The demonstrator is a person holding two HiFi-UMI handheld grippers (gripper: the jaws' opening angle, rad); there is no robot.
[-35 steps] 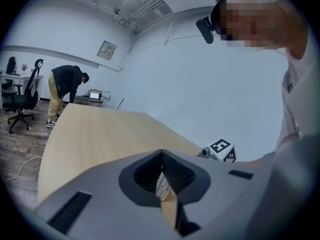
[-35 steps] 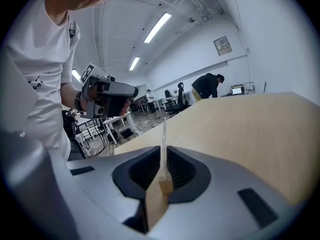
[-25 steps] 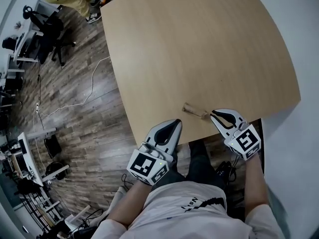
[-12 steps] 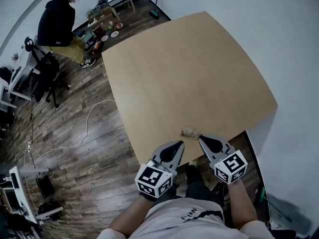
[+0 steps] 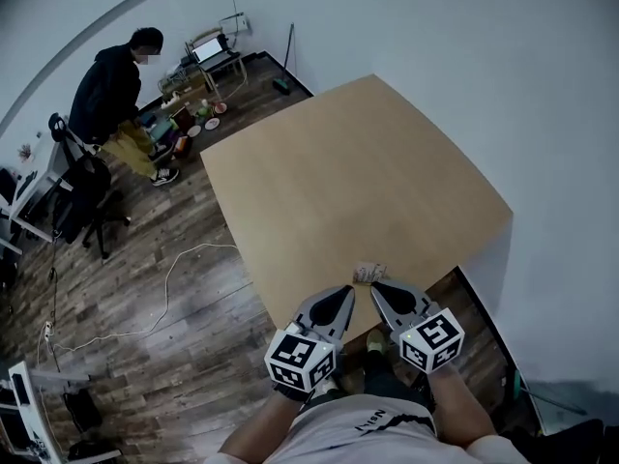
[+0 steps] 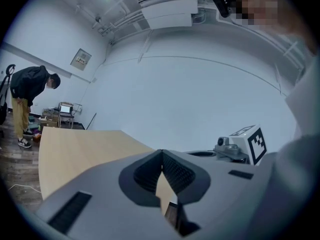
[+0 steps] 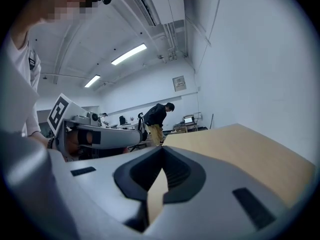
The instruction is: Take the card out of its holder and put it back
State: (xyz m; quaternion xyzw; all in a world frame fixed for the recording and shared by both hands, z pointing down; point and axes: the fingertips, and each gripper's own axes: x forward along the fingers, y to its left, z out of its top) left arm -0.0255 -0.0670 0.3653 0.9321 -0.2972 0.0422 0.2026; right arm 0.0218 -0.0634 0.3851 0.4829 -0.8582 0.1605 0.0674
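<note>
A small tan card holder with a card [image 5: 368, 273] lies on the light wooden table [image 5: 358, 182], close to its near edge. My left gripper [image 5: 340, 296] sits just short of that edge, a little left of the holder, shut and empty. My right gripper [image 5: 380, 288] is right beside the holder on its near right side, also shut with nothing in it. In the left gripper view the left gripper's [image 6: 161, 154] tips meet over the tabletop. In the right gripper view the right gripper's [image 7: 161, 151] tips meet too. Neither gripper view shows the holder.
A person [image 5: 116, 85] stands bent over at the far left of the room, by a desk with a laptop [image 5: 208, 51]. An office chair [image 5: 82, 196] and a white cable [image 5: 184, 269] are on the wood floor. A white wall [image 5: 484, 85] runs along the table's right side.
The head view has pulled back and shows more of the room. Both grippers have drawn closer together near the holder; the right one now lies beside it.
</note>
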